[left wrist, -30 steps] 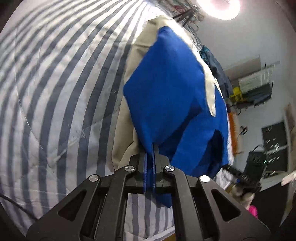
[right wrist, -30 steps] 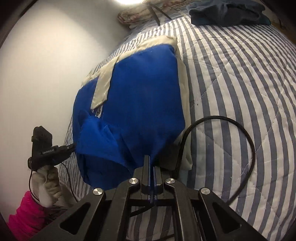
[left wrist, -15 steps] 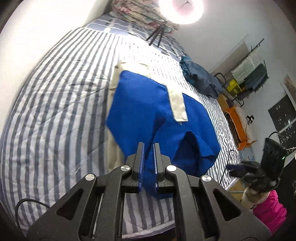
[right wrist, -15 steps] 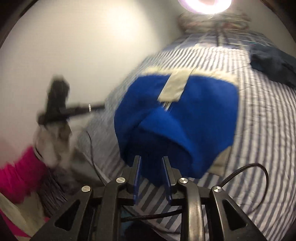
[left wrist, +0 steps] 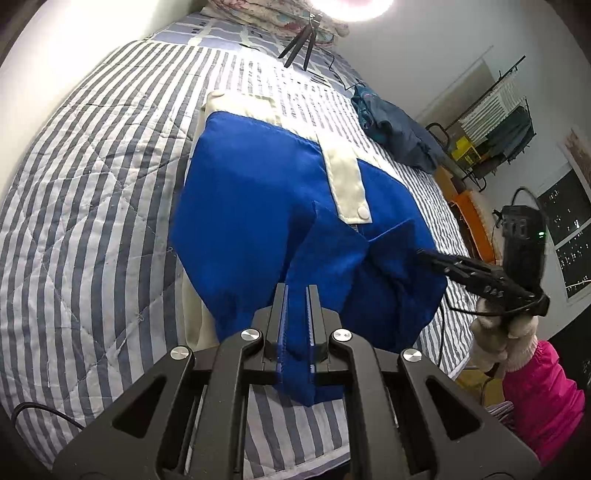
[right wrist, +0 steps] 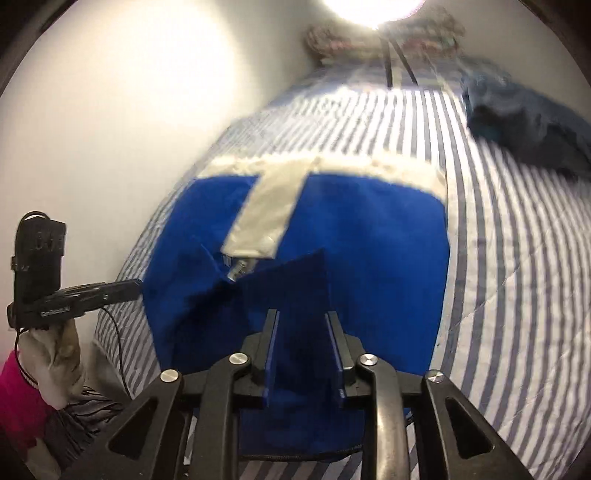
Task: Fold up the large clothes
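a: what is changing right now?

b: the right tongs (right wrist: 303, 354) are just spreading apart; the royal blue cloth garment with cream trim (left wrist: 266, 206) is sitting loose between them, so that corner is being let go.

a: and the left tongs (left wrist: 296, 325)?

b: clamped on blue cloth at six o'clock. the garment is lying on the grey-and-white striped quilted bed (left wrist: 92, 206).

a: versus a second ago?

b: both were pinching then, and the garment is looking flatter now.

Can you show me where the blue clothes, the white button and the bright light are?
blue clothes (left wrist: 251, 206): left wrist view, flat front panel.
white button (left wrist: 363, 211): left wrist view, its middle.
bright light (left wrist: 351, 3): left wrist view, lower rim.
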### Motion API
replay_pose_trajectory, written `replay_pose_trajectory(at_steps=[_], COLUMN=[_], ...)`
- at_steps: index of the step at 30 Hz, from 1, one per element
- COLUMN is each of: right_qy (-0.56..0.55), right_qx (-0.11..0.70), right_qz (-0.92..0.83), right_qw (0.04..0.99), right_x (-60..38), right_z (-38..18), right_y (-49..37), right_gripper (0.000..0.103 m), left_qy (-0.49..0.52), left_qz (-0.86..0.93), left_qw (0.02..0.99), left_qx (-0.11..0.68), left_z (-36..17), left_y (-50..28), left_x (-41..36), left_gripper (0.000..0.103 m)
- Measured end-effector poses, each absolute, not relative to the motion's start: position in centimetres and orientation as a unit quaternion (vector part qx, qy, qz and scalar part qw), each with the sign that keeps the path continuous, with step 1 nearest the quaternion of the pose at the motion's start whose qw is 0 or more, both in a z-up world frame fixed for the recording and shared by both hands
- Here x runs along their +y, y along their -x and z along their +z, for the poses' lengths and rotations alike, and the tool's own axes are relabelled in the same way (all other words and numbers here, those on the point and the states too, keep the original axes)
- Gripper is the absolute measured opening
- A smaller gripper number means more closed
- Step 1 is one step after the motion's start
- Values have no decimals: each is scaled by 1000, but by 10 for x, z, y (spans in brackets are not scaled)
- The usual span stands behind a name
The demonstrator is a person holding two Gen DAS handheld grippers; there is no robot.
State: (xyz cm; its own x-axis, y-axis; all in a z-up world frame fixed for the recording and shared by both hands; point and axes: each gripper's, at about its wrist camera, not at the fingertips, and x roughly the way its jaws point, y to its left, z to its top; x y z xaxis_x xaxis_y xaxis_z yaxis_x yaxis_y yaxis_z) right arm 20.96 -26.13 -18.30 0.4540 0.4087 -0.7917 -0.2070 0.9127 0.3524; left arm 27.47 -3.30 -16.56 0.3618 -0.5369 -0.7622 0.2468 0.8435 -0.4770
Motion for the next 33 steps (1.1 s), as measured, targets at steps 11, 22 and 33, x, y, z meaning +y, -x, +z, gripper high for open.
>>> replay_pose_trajectory(at_steps=[11,22,33], right_qy=[-68,-58,-93], right_qx=[454,497,418], right_qz=[175,157,127], right_qw=[871,851,895], right_x=[-250,-262,-281], right_z=[-167,-187,-150], right_y=[-205,-218,-276], right_gripper=[33,33,48], left_qy=[118,57,80], left_qz=[-269,-209,-180], left_qw=[818,819,861], left_qx=[495,531,470], left_z=[-158,-187,-137], left_y=[-297,-335,-410], left_x=[-68,-57,-54], left_gripper=[5,25,25])
